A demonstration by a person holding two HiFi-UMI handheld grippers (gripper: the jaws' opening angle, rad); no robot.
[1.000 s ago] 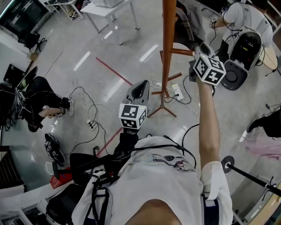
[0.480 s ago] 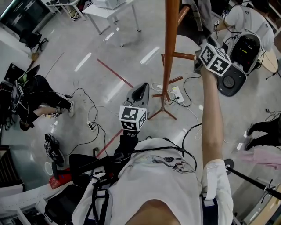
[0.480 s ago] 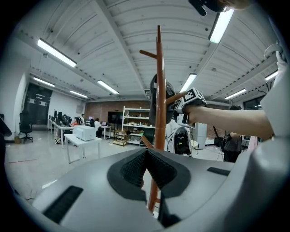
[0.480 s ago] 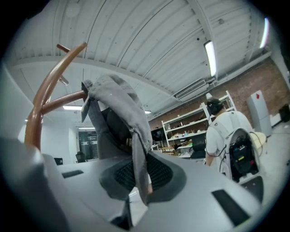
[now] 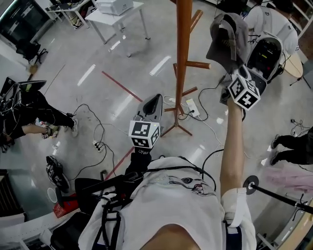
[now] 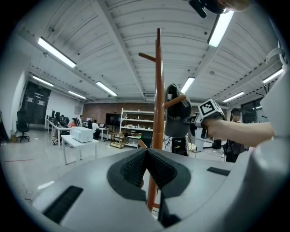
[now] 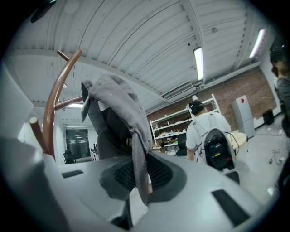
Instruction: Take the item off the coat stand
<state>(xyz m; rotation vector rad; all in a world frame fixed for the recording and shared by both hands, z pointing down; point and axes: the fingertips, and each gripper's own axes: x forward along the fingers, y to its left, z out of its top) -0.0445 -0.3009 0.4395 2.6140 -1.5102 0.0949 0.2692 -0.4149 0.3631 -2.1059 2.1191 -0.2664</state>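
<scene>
The brown wooden coat stand (image 5: 183,58) rises in the middle of the head view, its pegs bare on the right side. A grey cap (image 5: 227,41) hangs just right of a peg, apart from it, with my right gripper (image 5: 231,73) shut on its brim from below. In the right gripper view the cap (image 7: 118,113) droops between the pads of my right gripper (image 7: 141,176), and the stand (image 7: 54,104) curves at left. My left gripper (image 5: 155,97) is held low before the stand, shut and empty. From the left gripper (image 6: 146,154) I see the stand (image 6: 157,113) and the cap (image 6: 177,115).
A power strip (image 5: 195,102) and cables lie at the stand's base. A person wearing a backpack device (image 5: 266,49) stands at the far right. A white table (image 5: 117,12) is at the back, and a seated person (image 5: 29,112) at the left.
My right gripper has moved up and to the right from the peg, carrying the grey cap away from the stand. The left gripper has stayed in place.
</scene>
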